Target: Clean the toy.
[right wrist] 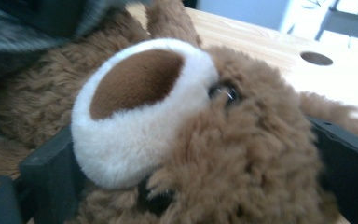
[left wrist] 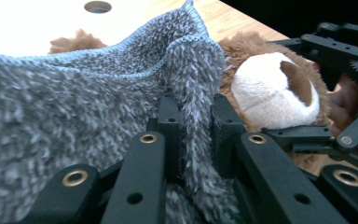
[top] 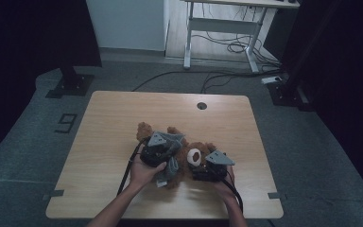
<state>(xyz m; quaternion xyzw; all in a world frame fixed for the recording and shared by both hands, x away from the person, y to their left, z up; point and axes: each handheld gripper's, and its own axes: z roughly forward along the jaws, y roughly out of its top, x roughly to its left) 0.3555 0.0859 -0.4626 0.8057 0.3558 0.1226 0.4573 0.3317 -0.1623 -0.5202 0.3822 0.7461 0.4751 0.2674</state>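
A: Where does the work stand?

B: A brown teddy bear [top: 189, 153] lies near the middle of the wooden table [top: 108, 118], slightly toward the near edge, and a grey towel [top: 172, 146] is draped over its body. The left gripper [left wrist: 198, 126] has its jaws pinched tight on a fold of that towel; the cloth runs straight down between the two black jaws.

A: And the other one?

B: The right gripper [right wrist: 177, 163] stands wide, a jaw on either side of the bear's head. In its own view the white muzzle [right wrist: 135, 112] with the brown nose patch sits just above the left jaw. I can't tell whether the jaws press the fur or merely flank it, so I'd call it spread around the head, not clamped.

A: So how much is done?

B: My guess is it's midway. The towel covers the left part of the bear, but the head and one paw at the far left are bare. Whether the cloth is going on or coming off, the frames don't settle.

A: Anything in the way?

B: Not much. The table is otherwise bare, apart from a round cable hole [top: 202, 105] at the far edge. The two grippers are close together, so they could knock each other. Beyond the table stands a desk [top: 227, 23] with loose cables on the floor, well apart.
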